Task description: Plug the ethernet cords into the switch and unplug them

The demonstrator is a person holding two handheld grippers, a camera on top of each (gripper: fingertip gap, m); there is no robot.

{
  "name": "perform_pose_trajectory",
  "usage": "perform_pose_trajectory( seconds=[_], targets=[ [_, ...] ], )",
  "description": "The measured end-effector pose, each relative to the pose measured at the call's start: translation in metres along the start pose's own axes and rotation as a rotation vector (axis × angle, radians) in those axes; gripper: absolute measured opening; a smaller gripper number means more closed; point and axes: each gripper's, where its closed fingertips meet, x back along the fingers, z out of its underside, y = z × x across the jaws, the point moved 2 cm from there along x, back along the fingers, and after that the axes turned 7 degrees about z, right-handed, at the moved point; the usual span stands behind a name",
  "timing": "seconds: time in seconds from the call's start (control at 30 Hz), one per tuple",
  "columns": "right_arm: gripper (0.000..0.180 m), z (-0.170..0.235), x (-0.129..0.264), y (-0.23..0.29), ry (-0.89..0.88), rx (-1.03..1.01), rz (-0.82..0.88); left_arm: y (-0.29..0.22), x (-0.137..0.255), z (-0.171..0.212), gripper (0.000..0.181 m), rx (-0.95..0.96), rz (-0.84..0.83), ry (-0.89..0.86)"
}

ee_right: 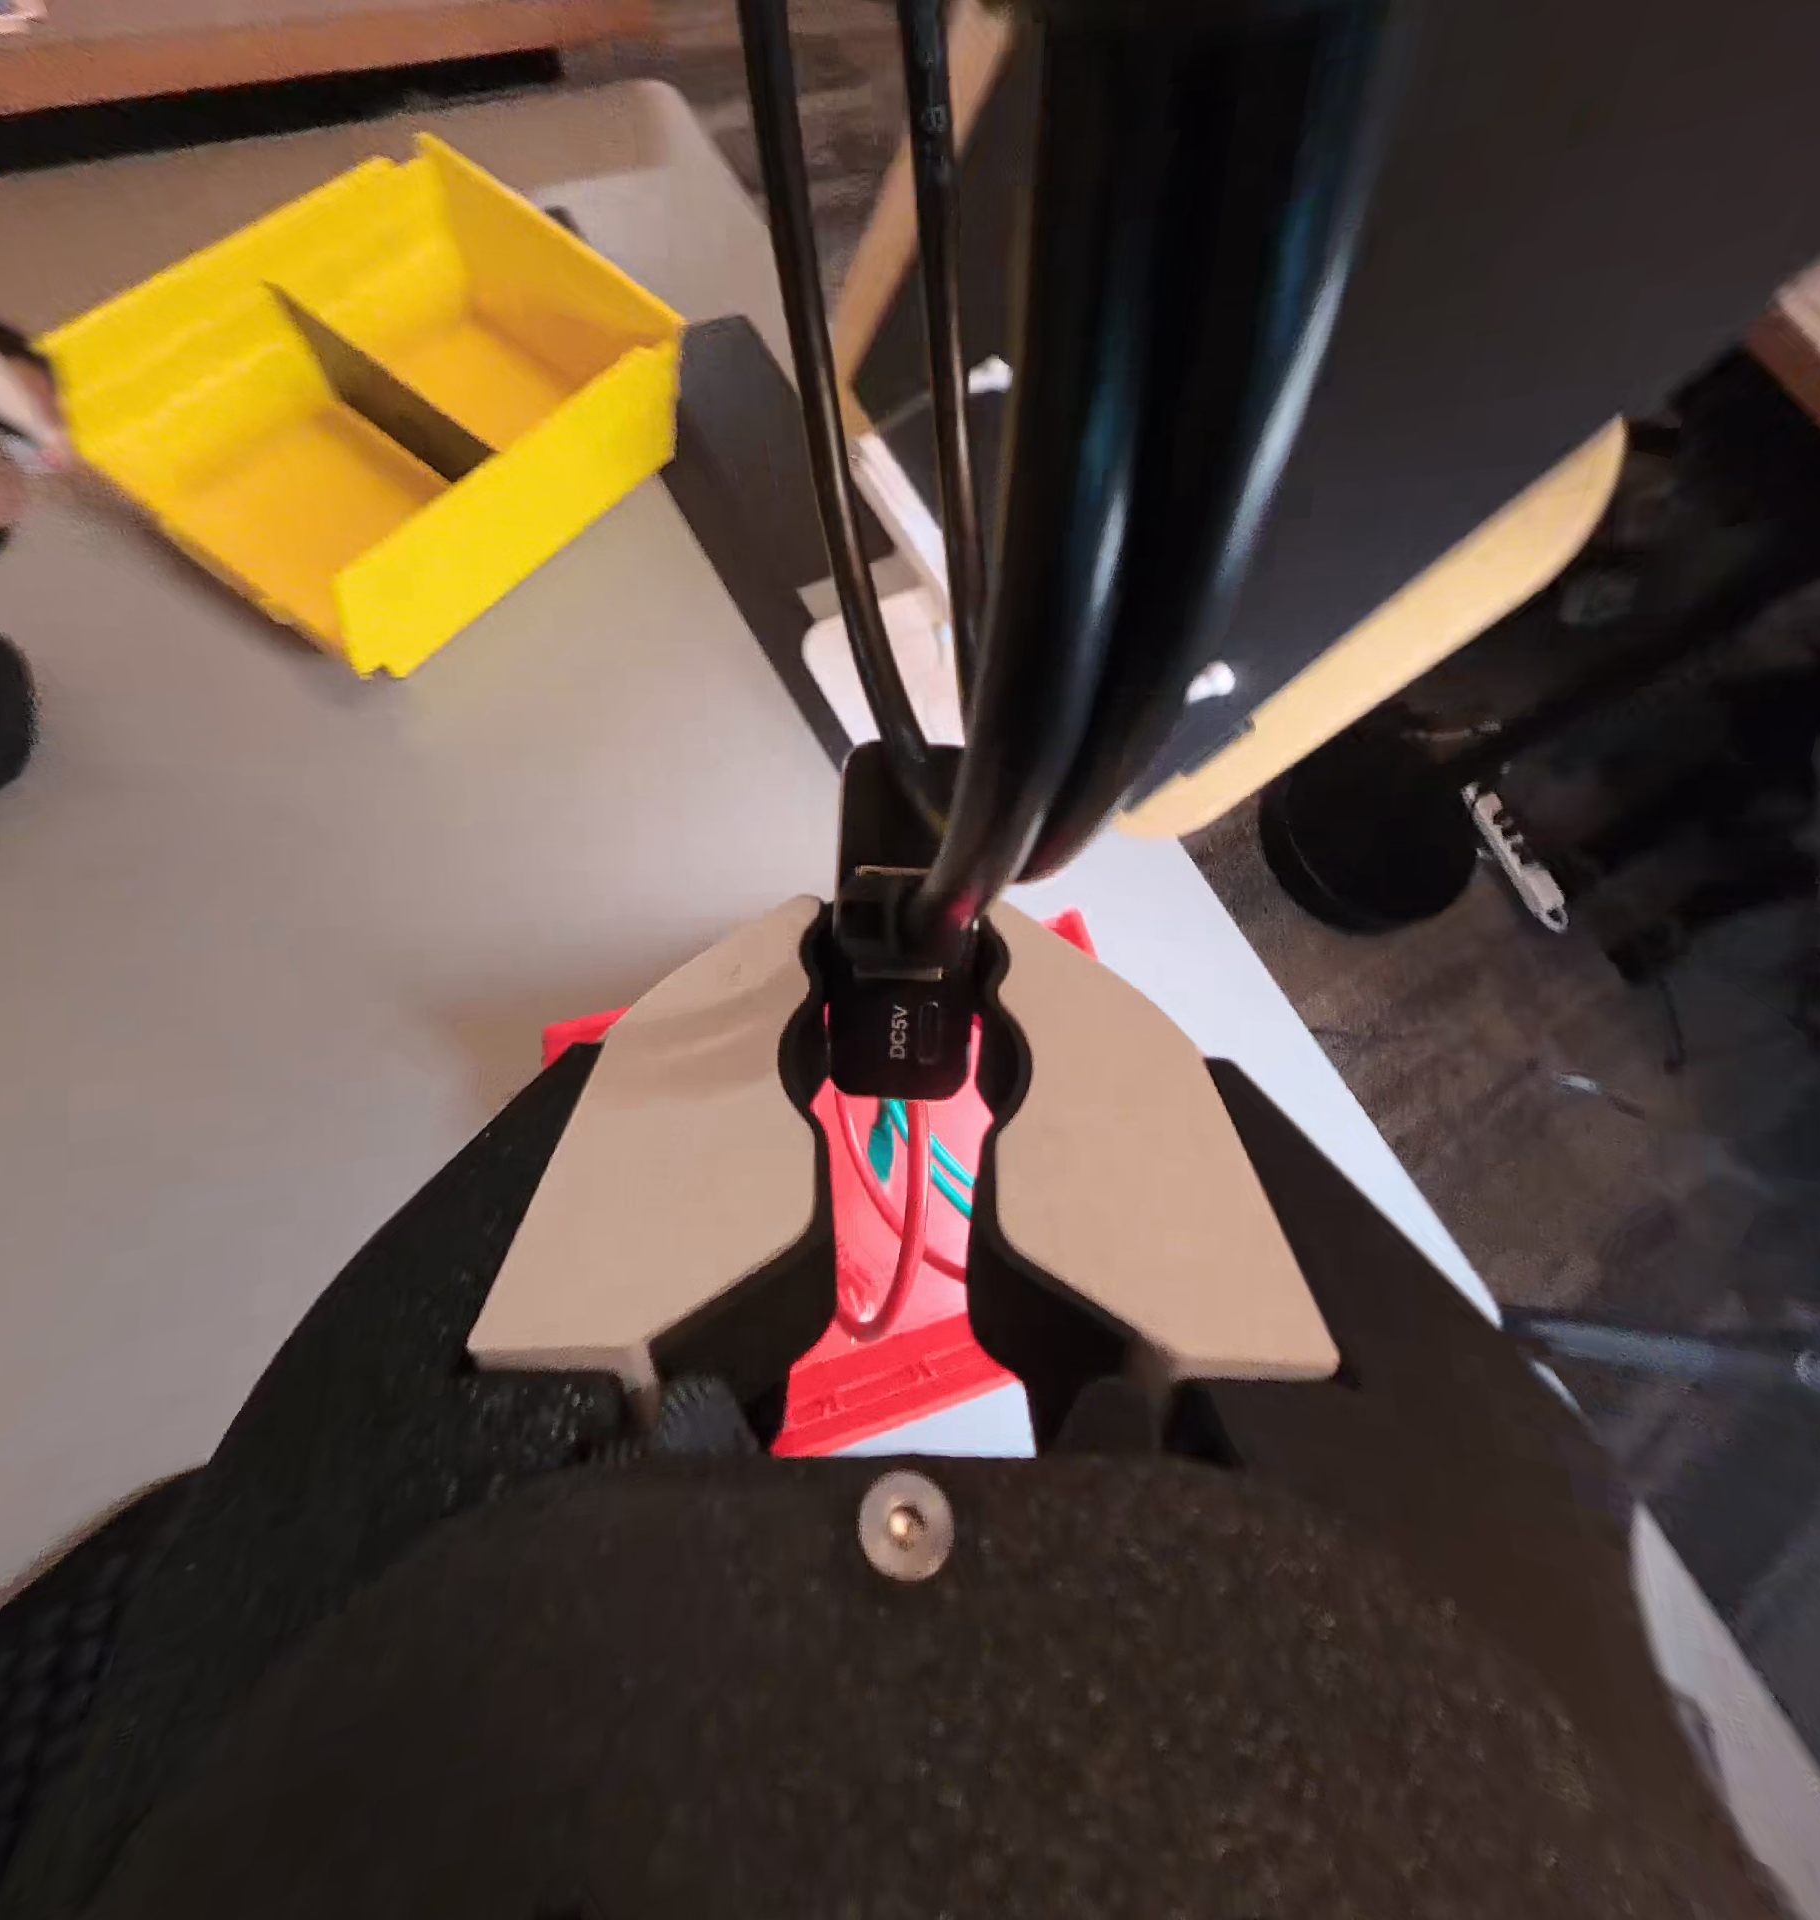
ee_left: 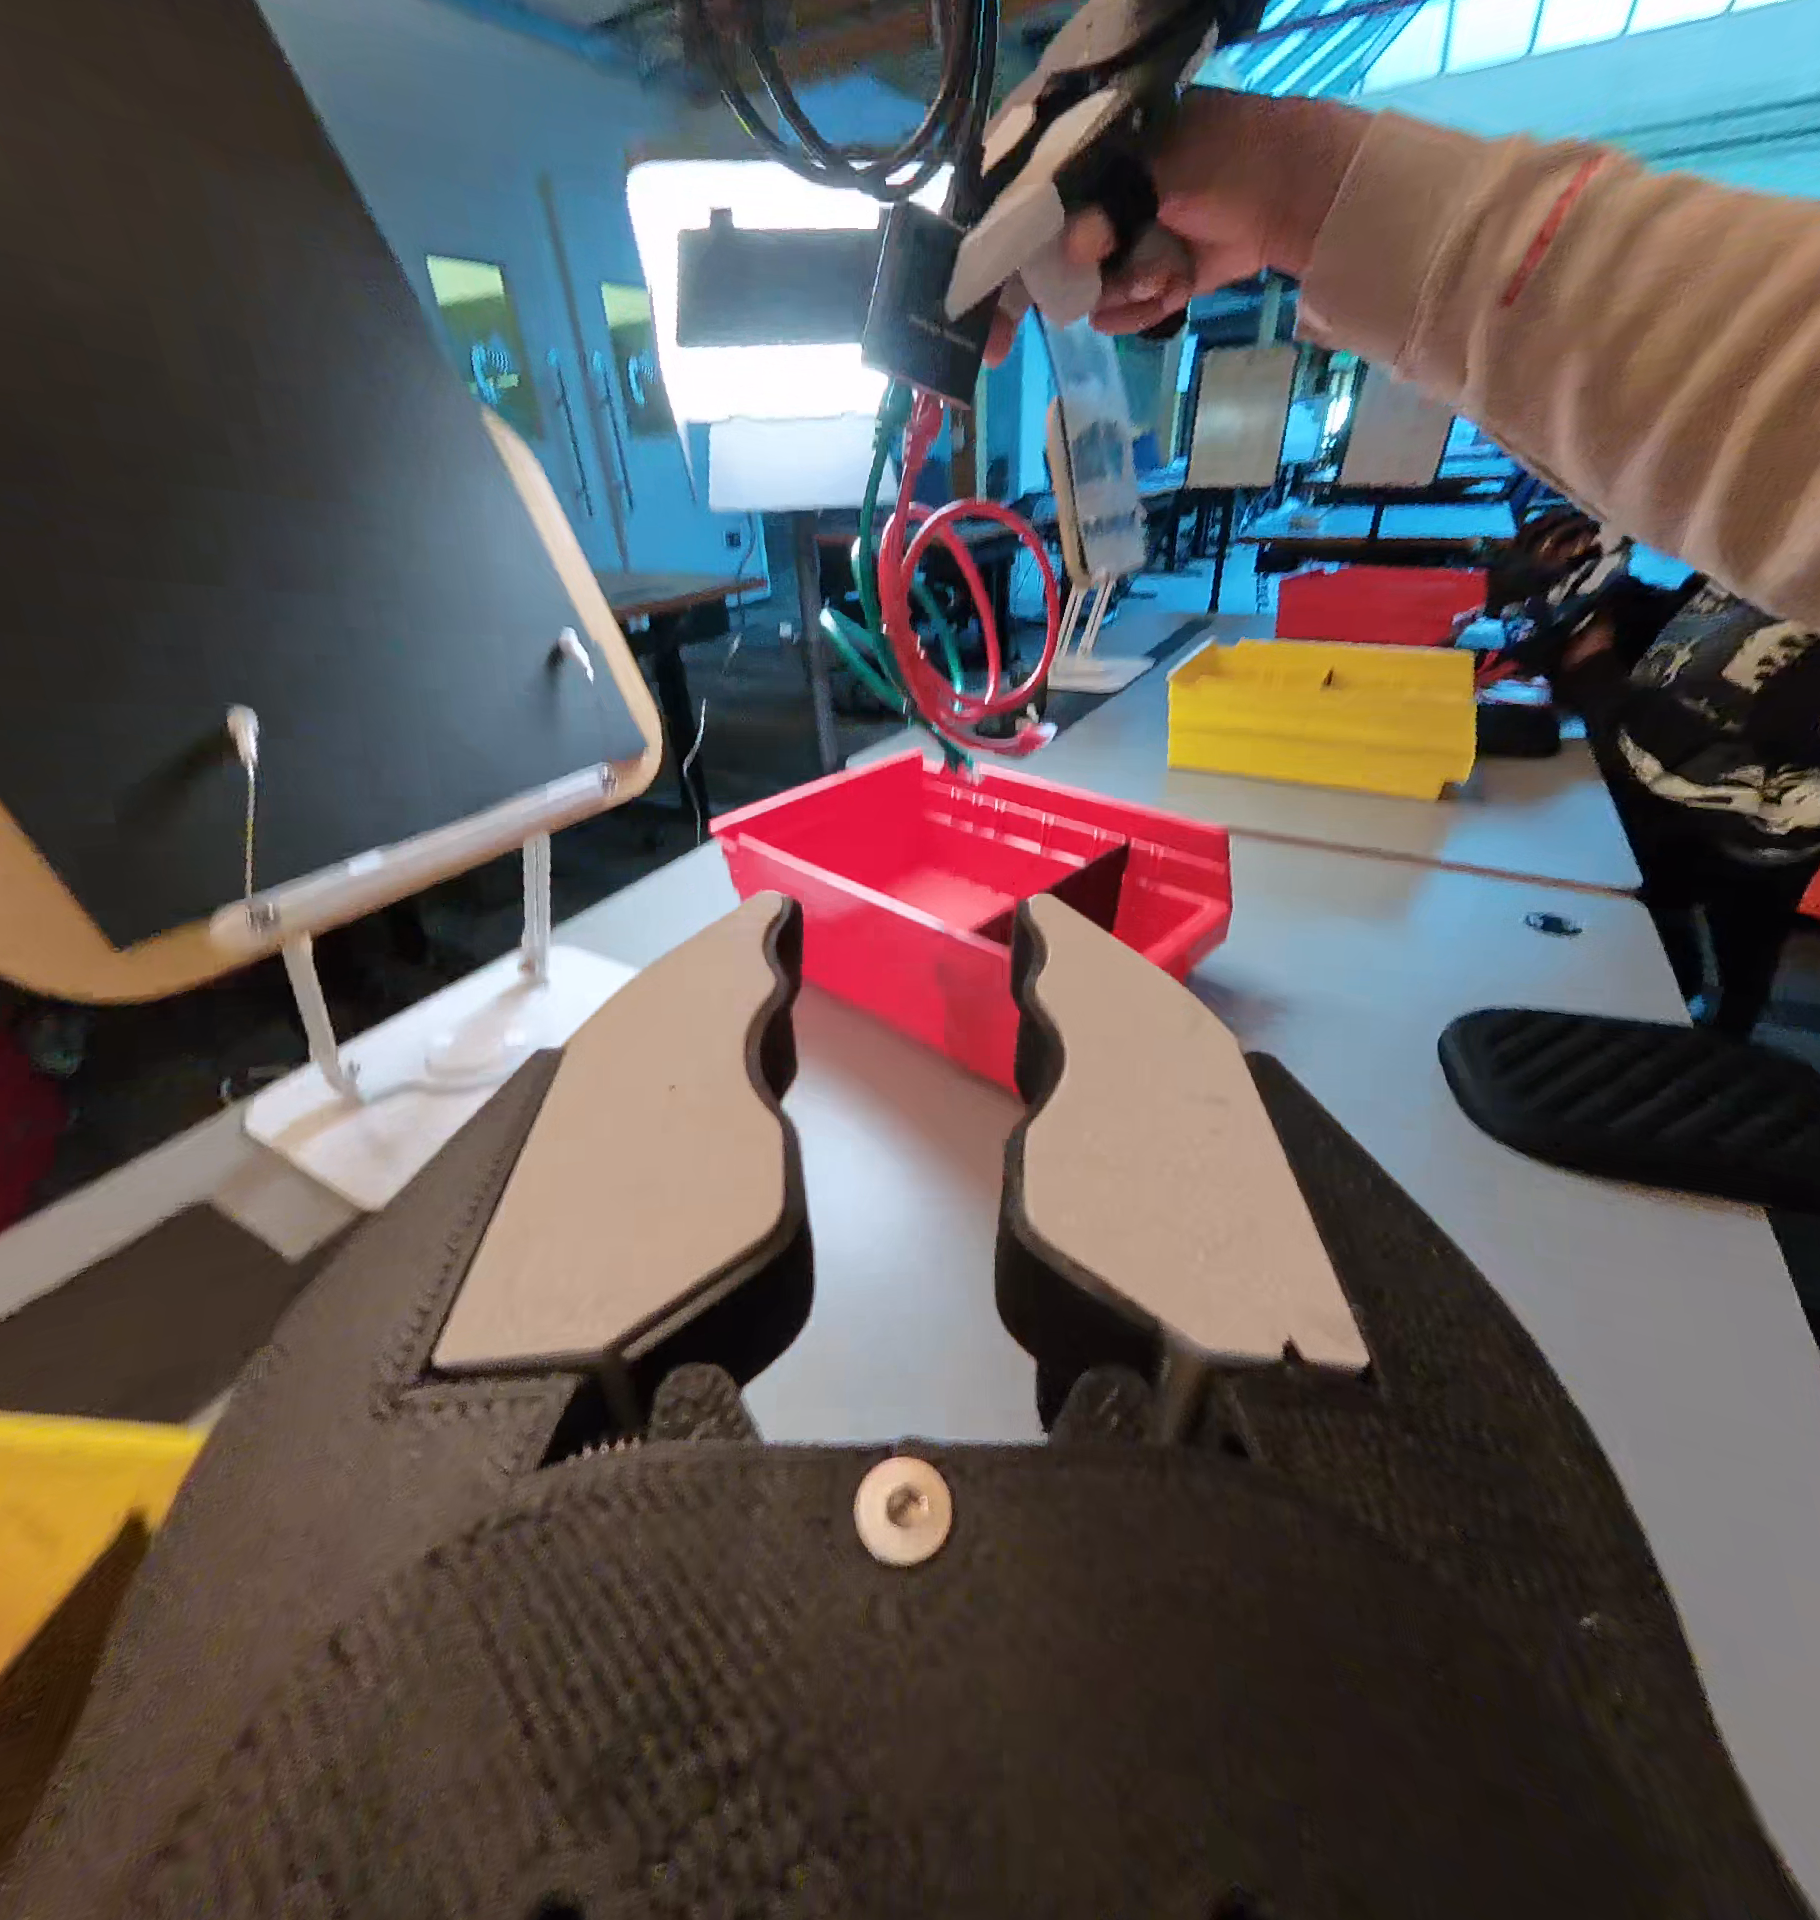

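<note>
Your right gripper (ee_right: 904, 961) clamps the small black box-shaped switch (ee_right: 893, 1044), long axis vertical, red and green cords (ee_left: 963, 613) hanging below over the red plastic bin (ee_left: 973, 894); black cables (ee_right: 1124, 468) crowd ahead. Your left gripper (ee_left: 906, 997) gapes empty.

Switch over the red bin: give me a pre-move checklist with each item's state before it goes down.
1. Right claw shut on the switch: ok.
2. Switch above the red bin: ok, the bin shows directly beneath it in the right wrist view.
3. Red cord and green cord plugged in: both hang from the switch; how firmly they are seated, cannot tell.
4. Cord ends over the bin: ok, they dangle at its far rim.
5. Left claw open and empty: ok.
6. Black cables clear of the grip: not ok, they crowd the fingertips.
</note>
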Motion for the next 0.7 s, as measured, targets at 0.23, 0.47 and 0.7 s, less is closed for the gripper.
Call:
perform_pose_trajectory(
  seconds=[0.23,0.47,0.7],
  targets=[
    [0.024,0.103,-0.073,-0.035,-0.025,-0.186,0.12,-0.014,0.03,0.066,0.038,0.074,-0.021,0.109],
    [0.025,0.184,-0.133,-0.028,0.177,-0.164,0.219,-0.016,0.026,0.093,0.037,0.078,-0.018,0.176],
    [0.027,0.206,-0.153,-0.031,0.297,-0.316,0.181,-0.016,0.018,0.114,0.035,0.097,-0.012,0.222]
  ],
)
